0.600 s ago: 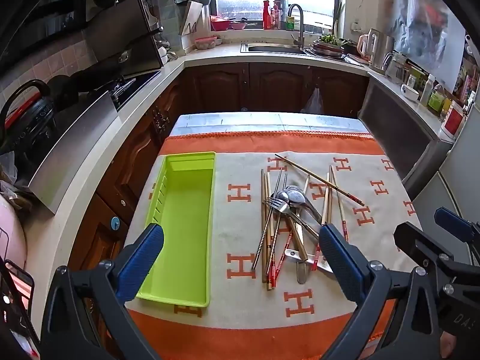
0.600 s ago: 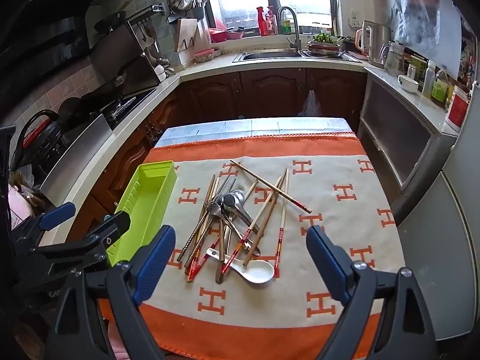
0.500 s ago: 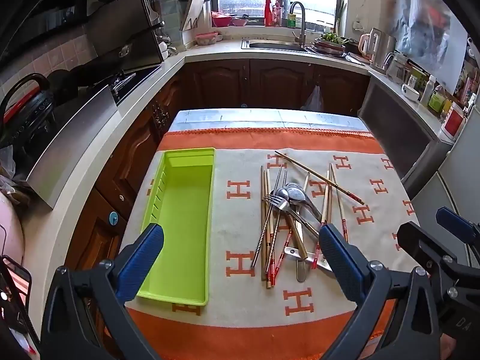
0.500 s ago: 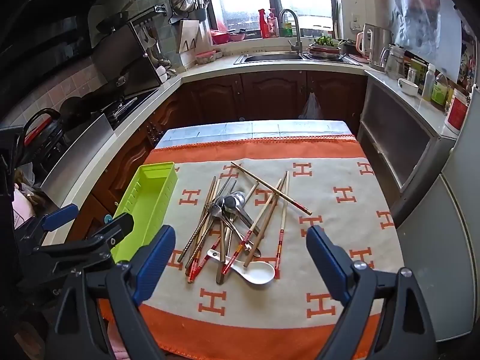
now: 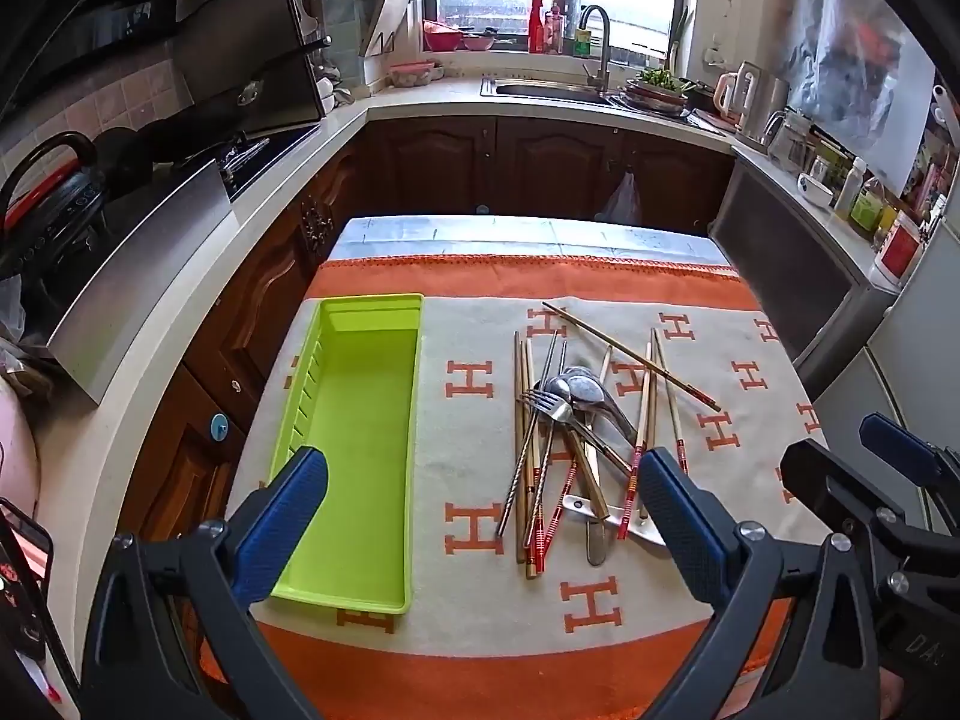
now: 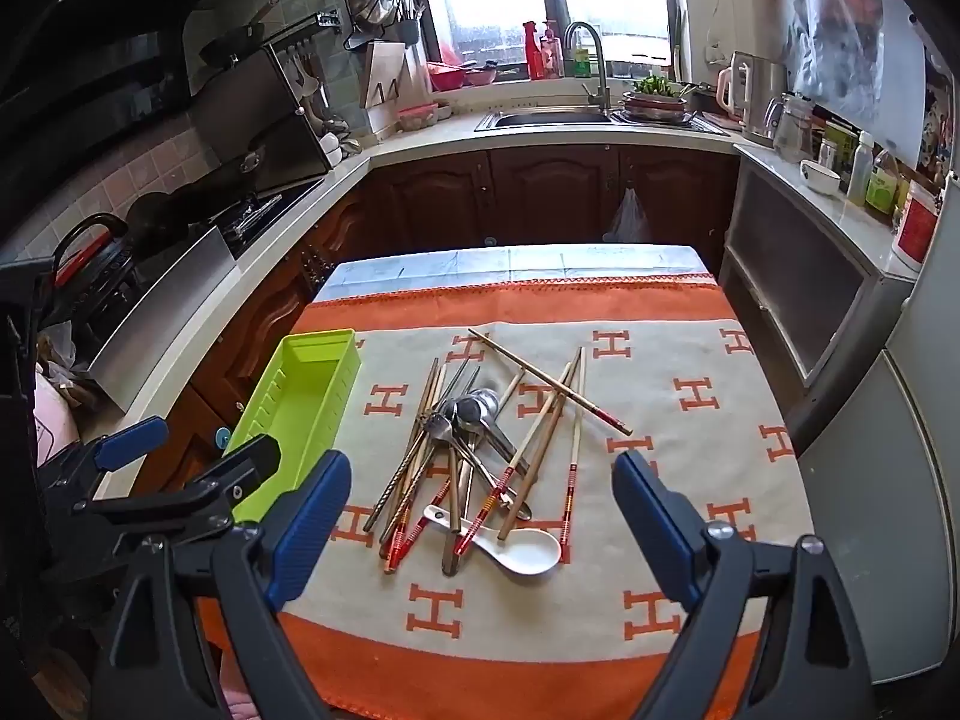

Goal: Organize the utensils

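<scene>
Utensil pile (image 6: 480,456): lengthwise ahead, nearer right gripper (image 6: 474,516); left gripper (image 5: 480,516) faces green tray (image 5: 360,438). Both grippers agape, empty.

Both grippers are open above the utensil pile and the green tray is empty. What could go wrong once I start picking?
The chopsticks, fork and metal spoons lie crossed in one pile, so lifting one piece may drag or scatter others. The white spoon lies under chopstick ends, so pulling it may flick them. The green tray sits near the table's edge; a nudge could shift it.

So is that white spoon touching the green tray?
Apart. The right wrist view shows the white spoon among the utensils, with bare cloth separating it from the green tray.
</scene>
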